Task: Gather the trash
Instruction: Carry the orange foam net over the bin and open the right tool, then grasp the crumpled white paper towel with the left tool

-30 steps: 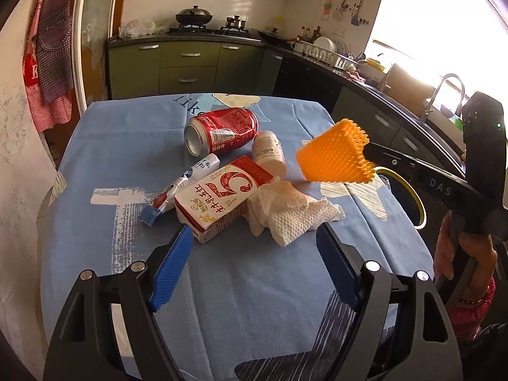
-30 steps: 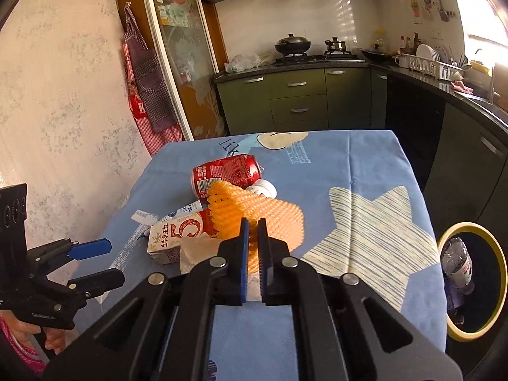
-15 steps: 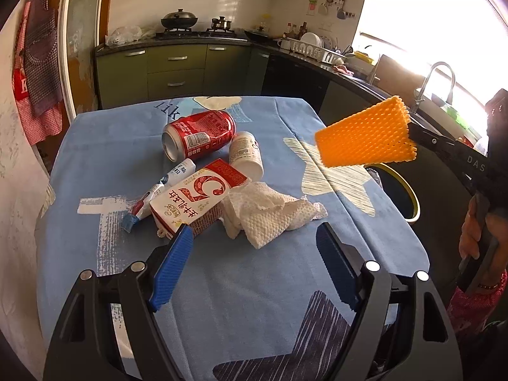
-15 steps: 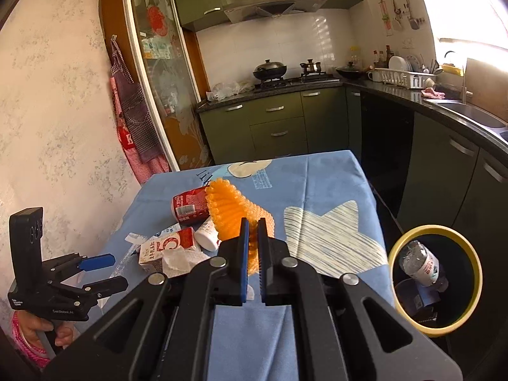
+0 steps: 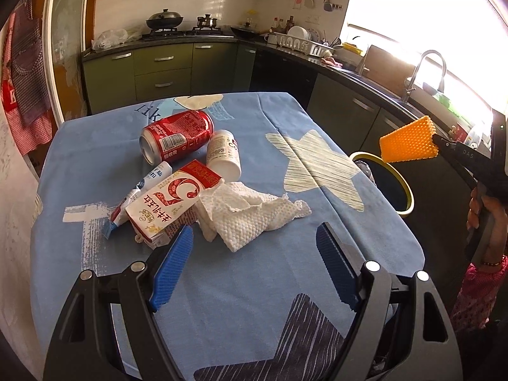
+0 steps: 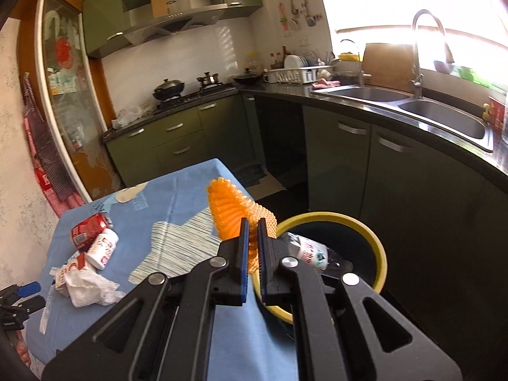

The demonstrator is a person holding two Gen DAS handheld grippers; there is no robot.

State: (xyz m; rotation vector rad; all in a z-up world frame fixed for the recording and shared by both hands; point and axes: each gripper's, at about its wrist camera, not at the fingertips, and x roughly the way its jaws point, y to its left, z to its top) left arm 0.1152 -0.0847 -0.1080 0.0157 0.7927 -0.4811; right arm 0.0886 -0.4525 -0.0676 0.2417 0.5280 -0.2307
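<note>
My right gripper (image 6: 250, 244) is shut on an orange foam net sleeve (image 6: 233, 211) and holds it in the air over the table's right edge, beside the yellow-rimmed black bin (image 6: 374, 244). The sleeve (image 5: 408, 143) and bin (image 5: 408, 190) also show in the left wrist view. My left gripper (image 5: 254, 260) is open and empty above the blue tablecloth, just in front of a white paper towel (image 5: 250, 212) and a red-and-white milk carton (image 5: 171, 203). A red can (image 5: 177, 138), a white bottle (image 5: 222, 154) and a small tube (image 5: 139, 187) lie behind them.
A plastic bottle (image 6: 309, 250) lies inside the bin. Green kitchen cabinets (image 6: 349, 158), a black counter and a steel sink (image 6: 444, 117) run along the right. A stove with pots (image 5: 165, 22) stands at the back. An apron (image 6: 41, 146) hangs on the left wall.
My right gripper has carried the orange sleeve from above the trash pile rightward, off the table's edge to above the bin. My left gripper has stayed open and shifted slightly.
</note>
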